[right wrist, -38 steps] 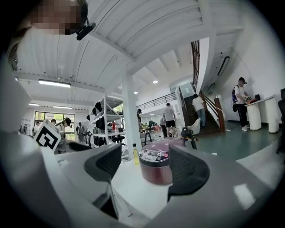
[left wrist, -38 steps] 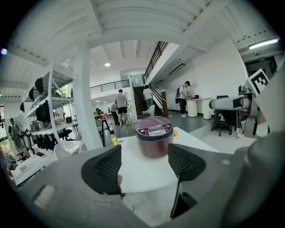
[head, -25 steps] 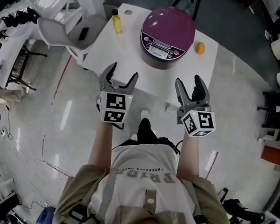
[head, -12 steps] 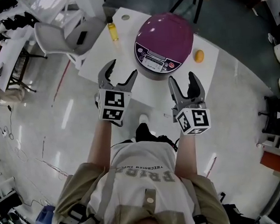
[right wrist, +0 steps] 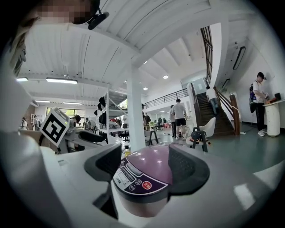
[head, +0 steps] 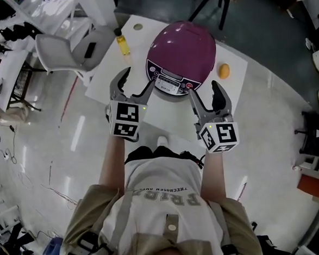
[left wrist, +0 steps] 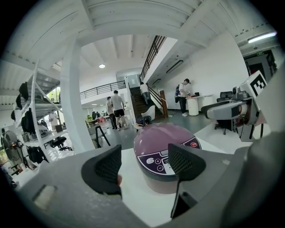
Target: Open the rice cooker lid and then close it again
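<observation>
A purple rice cooker (head: pixel 180 56) with its domed lid down stands on the white table (head: pixel 237 64), control panel facing me. My left gripper (head: pixel 137 83) hovers just short of the cooker's front left, jaws open and empty. My right gripper (head: pixel 205 92) hangs at the front right, also open with nothing in it. In the left gripper view the cooker (left wrist: pixel 165 149) shows beyond the open left gripper (left wrist: pixel 143 168), apart from the pads. In the right gripper view the cooker (right wrist: pixel 141 180) fills the gap of the right gripper (right wrist: pixel 144 165), lid closed, untouched.
A yellow bottle (head: pixel 122 44) and a small round disc (head: pixel 138 27) sit on the table's far left part. An orange (head: pixel 224 70) lies to the cooker's right. A grey chair (head: pixel 67 49) stands left of the table. People walk in the hall far behind.
Both grippers have come closer to the rice cooker, from over the floor to the table's near edge. Their jaws stay equally wide. The lid has not moved.
</observation>
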Action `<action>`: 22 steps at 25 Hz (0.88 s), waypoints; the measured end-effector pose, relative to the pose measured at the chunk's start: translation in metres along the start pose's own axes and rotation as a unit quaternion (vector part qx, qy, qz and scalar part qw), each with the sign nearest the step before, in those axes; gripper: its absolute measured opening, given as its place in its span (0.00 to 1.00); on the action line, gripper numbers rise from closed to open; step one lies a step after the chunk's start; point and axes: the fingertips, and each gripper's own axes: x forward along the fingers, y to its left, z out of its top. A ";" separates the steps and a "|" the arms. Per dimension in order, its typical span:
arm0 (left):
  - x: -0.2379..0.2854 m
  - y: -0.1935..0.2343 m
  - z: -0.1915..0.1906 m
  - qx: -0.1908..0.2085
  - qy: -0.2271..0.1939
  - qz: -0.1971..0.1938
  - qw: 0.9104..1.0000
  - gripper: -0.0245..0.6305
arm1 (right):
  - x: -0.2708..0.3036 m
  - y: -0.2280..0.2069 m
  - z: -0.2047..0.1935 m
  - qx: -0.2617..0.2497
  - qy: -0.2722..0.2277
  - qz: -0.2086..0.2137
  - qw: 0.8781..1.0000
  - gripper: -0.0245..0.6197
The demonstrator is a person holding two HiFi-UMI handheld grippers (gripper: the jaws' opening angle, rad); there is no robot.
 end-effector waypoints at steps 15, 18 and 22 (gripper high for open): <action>0.041 -0.007 -0.011 0.033 0.014 -0.091 0.995 0.59 | 0.021 0.001 -0.019 -0.012 0.022 -0.016 1.000 0.52; 0.046 -0.005 -0.017 0.043 0.019 -0.113 0.992 0.59 | 0.022 0.003 -0.023 0.000 0.022 -0.030 0.999 0.52; 0.050 -0.005 -0.022 0.057 0.019 -0.145 0.988 0.59 | 0.024 0.009 -0.028 0.002 0.026 -0.045 0.999 0.52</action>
